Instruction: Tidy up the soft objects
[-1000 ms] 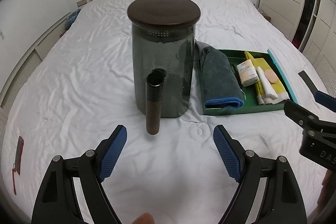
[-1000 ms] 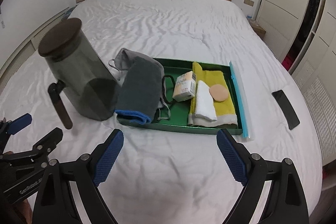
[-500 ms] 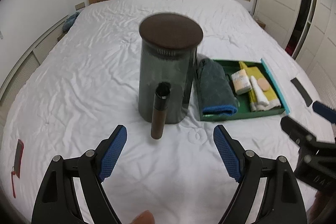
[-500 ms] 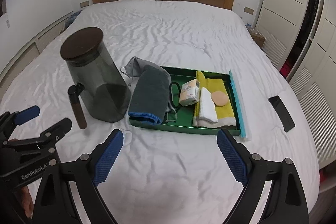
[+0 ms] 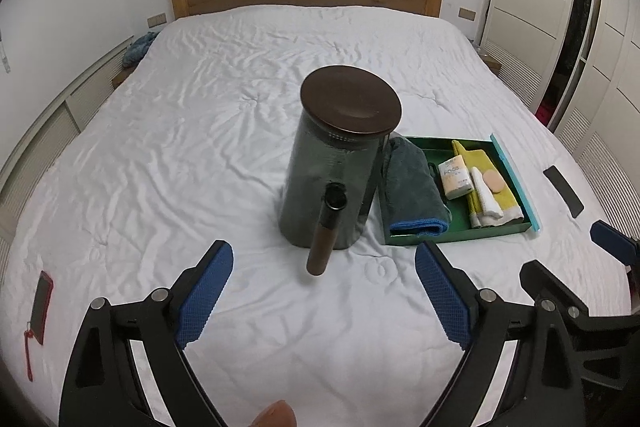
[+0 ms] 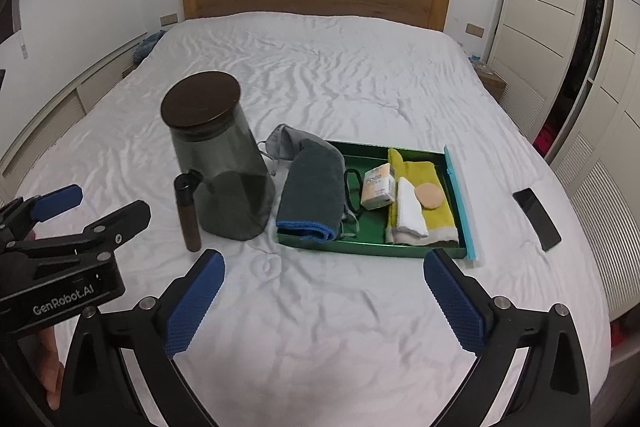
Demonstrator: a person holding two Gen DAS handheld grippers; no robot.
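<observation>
Tray: shallow green metal tray (image 6: 404, 250) near the bed's foot edge, right of a smoked-glass jar (image 6: 224, 167).
Towel: folded dark-grey towel with blue trim (image 6: 314, 187) at tray's left end, long axis headboard-to-foot.
Left gripper (image 5: 322, 291): empty, jaws opening.
Right gripper (image 6: 322, 301): empty, jaws opening.

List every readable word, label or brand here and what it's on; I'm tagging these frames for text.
"GenRobot.AI": white lettering on the black body of the left gripper, seen from the right wrist.
"Face", roughly: large print on the small tissue pack in the green tray; the letters are blurred, and the smaller print below is unreadable.
No other text is visible.
</observation>
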